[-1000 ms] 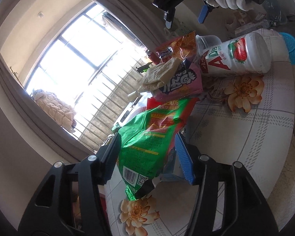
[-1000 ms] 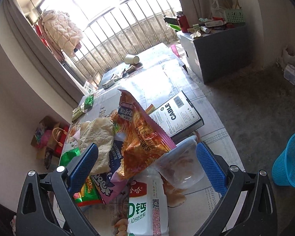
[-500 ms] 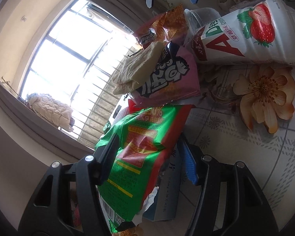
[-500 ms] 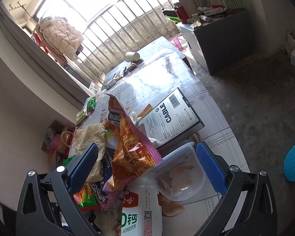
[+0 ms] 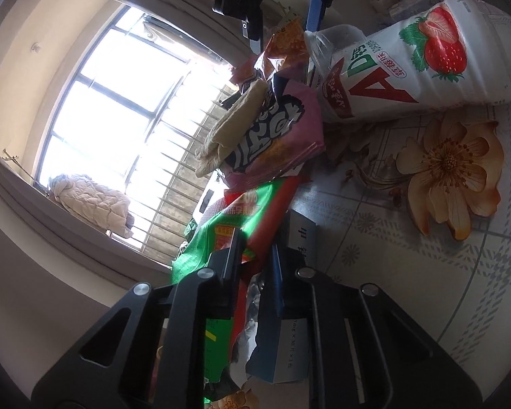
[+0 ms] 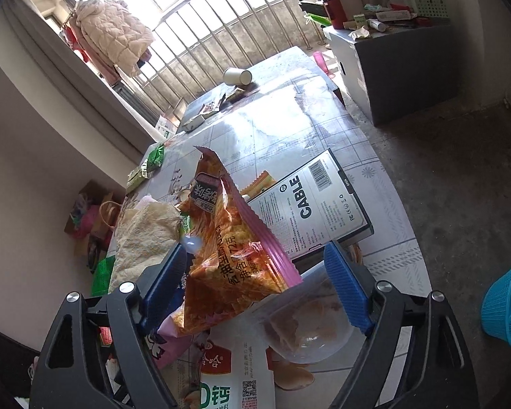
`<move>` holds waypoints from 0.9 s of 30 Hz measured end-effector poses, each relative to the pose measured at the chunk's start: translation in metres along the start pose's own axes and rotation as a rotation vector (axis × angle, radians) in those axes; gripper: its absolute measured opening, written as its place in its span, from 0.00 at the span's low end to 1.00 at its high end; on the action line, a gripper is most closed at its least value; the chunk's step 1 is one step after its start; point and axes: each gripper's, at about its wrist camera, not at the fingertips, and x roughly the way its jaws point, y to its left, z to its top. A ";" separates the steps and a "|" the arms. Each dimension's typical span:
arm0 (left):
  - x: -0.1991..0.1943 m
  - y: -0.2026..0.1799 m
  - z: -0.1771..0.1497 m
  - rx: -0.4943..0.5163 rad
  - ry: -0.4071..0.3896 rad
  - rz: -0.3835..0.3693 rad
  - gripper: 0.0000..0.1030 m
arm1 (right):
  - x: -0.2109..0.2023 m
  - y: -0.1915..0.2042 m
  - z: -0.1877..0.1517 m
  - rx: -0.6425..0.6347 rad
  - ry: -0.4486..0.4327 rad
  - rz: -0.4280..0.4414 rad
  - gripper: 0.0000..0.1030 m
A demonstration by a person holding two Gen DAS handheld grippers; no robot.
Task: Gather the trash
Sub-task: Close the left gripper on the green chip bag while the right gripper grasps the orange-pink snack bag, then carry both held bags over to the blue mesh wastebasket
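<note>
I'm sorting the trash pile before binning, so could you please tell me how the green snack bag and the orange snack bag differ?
The green snack bag lies low at the near end of the pile; the orange snack bag stands up on top, its torn mouth raised. The left gripper is closing on the green bag, pinched between its fingers; the right gripper is closing around the orange one, pads still apart from it. Both are crinkled foil wrappers on the flowered table.

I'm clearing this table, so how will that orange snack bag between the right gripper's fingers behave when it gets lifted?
The orange snack bag is crinkled film with a torn top, so it will probably flex and sag. It looks nearly empty, likely light. Propped on the clear plastic cup, it may nudge it.
</note>
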 end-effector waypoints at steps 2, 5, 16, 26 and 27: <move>-0.008 0.002 -0.003 -0.005 -0.010 0.020 0.11 | 0.000 0.001 0.000 0.003 0.014 -0.002 0.60; -0.018 0.009 -0.005 -0.019 -0.020 0.056 0.10 | -0.007 0.009 -0.001 0.000 0.006 0.000 0.48; -0.046 0.061 -0.025 -0.107 -0.040 0.238 0.09 | -0.063 0.069 -0.005 -0.128 -0.182 -0.086 0.24; -0.054 0.133 -0.030 -0.218 -0.052 0.421 0.09 | -0.134 0.155 -0.028 -0.458 -0.517 -0.377 0.18; -0.055 0.140 -0.029 -0.226 -0.058 0.440 0.09 | -0.139 0.157 -0.026 -0.456 -0.533 -0.376 0.18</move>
